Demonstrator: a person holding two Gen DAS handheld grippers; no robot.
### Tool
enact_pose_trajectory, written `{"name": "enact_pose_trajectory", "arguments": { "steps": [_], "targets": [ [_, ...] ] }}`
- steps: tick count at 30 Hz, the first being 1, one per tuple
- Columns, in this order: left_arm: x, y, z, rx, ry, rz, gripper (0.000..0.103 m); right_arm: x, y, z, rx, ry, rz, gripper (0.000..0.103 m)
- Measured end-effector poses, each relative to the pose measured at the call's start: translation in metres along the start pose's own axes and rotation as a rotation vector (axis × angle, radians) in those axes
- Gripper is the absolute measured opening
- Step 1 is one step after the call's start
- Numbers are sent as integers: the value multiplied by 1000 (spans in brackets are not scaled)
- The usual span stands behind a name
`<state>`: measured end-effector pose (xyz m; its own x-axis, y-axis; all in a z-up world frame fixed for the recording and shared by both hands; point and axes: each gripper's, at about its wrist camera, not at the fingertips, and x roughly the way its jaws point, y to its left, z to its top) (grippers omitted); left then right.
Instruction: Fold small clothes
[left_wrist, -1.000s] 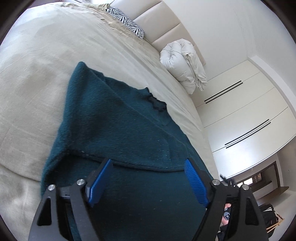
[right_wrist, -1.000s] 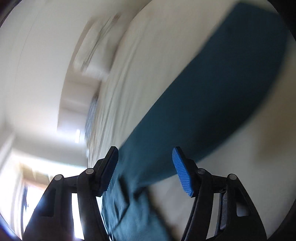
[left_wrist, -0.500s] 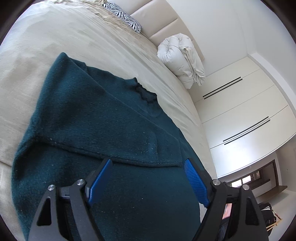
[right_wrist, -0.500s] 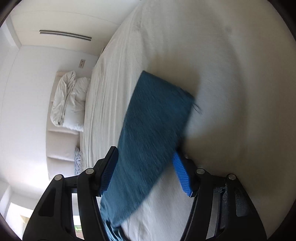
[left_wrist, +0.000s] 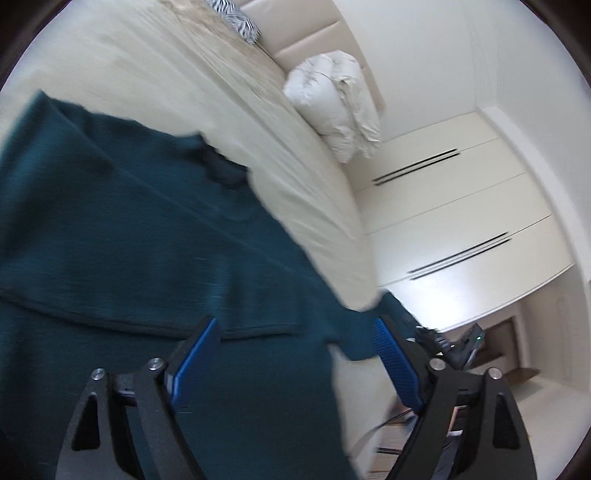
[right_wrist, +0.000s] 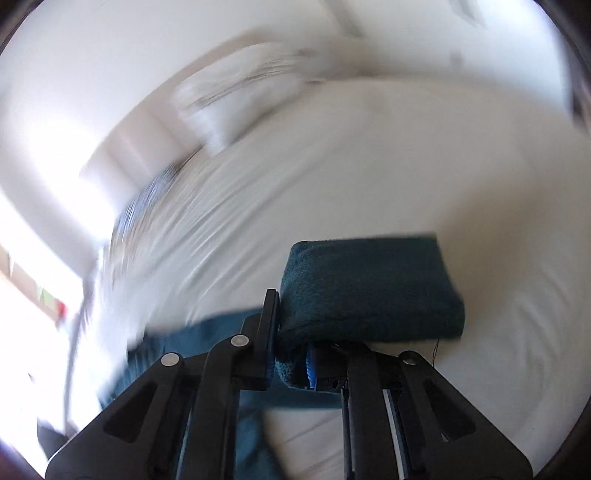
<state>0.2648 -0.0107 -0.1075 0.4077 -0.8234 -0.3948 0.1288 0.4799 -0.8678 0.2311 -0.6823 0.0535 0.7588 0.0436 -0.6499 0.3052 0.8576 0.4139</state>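
A dark teal knit sweater (left_wrist: 155, 251) lies on the cream bed (left_wrist: 155, 74), one part folded over the body. My left gripper (left_wrist: 295, 354) is open just above its lower part, blue pads apart, holding nothing. In the right wrist view my right gripper (right_wrist: 291, 354) is shut on a sleeve of the same sweater (right_wrist: 369, 288). The sleeve end sticks forward past the fingers and is lifted above the white sheet (right_wrist: 406, 166). The right view is blurred by motion.
A rolled white duvet (left_wrist: 332, 103) and a zebra-print pillow (left_wrist: 236, 18) lie at the padded headboard. White wardrobe doors (left_wrist: 461, 221) stand beyond the bed's side edge. The right gripper's black frame (left_wrist: 454, 347) shows past the bed edge.
My right gripper has closed on the sleeve, which lay between its open fingers before, and swung round with it. My left gripper has slid right over the sweater, staying open.
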Motion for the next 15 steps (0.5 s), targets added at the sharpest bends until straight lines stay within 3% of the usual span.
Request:
{"name": "enact_pose_trajectory", "arguments": {
  "steps": [4,7,11,13,15],
  "targets": [
    [20,-4,-6,-85,46,-118,90,4,130,-54,-435,18,-37,9],
    [31,4,-15,-154,77,-146,91,15,196,-115,-677,42,-57,9],
    [36,21,-25,-224,112,-169,93,24,253,-190,-982,17,-121,8],
    [37,31,-30,-267,122,-177,94,8,276,-245,-1074,14,-143,8],
    [37,42,-34,-320,113,-202,95,8,280,-263,-1109,8,-156,8]
  ]
}}
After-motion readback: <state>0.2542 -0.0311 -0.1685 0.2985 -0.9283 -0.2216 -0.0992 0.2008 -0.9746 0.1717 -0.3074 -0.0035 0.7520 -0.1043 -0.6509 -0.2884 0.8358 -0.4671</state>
